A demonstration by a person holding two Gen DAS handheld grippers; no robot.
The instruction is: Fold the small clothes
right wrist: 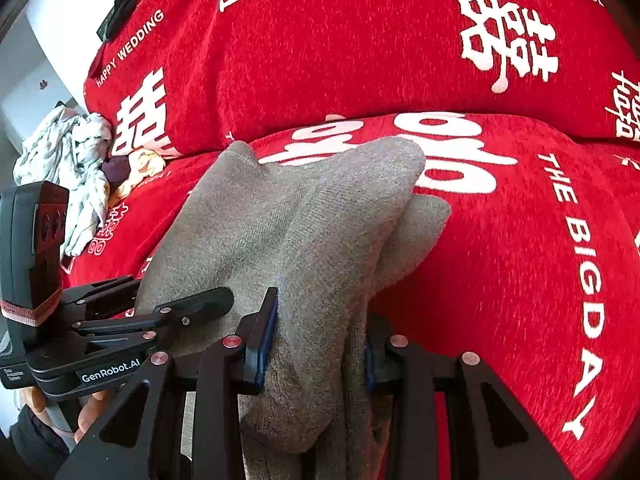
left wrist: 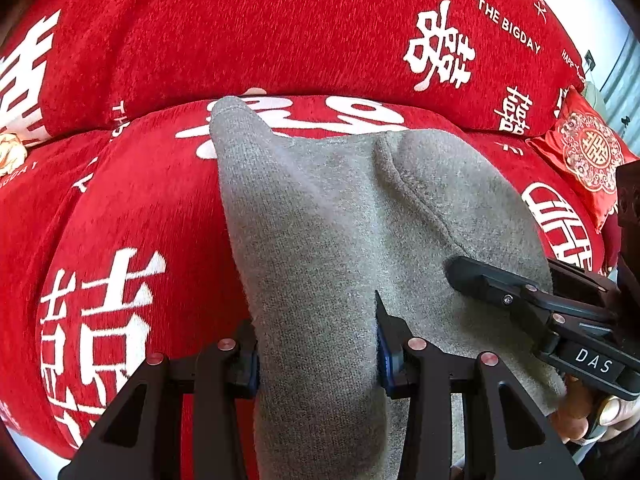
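Grey knitted fabric filled the bottom centre of both wrist views: a pair of grey socks (left wrist: 340,240), clamped at its near end by both grippers and draped away over a red sofa cover (left wrist: 132,208) printed with white characters. From the left wrist camera, the left gripper (left wrist: 318,354) had its blue-padded fingers (left wrist: 386,360) pressed against either side of the bunched knit, while the right gripper (left wrist: 472,276) came in from the lower right of the frame, closed on the socks' right edge. From the right wrist camera, a heap of pale patterned cloth (right wrist: 68,176) lay at the far left, the left gripper (right wrist: 200,300) bit the fabric at lower left, and the right gripper (right wrist: 316,352) squeezed a thick fold at bottom centre. Toes pointed toward the upper centre.
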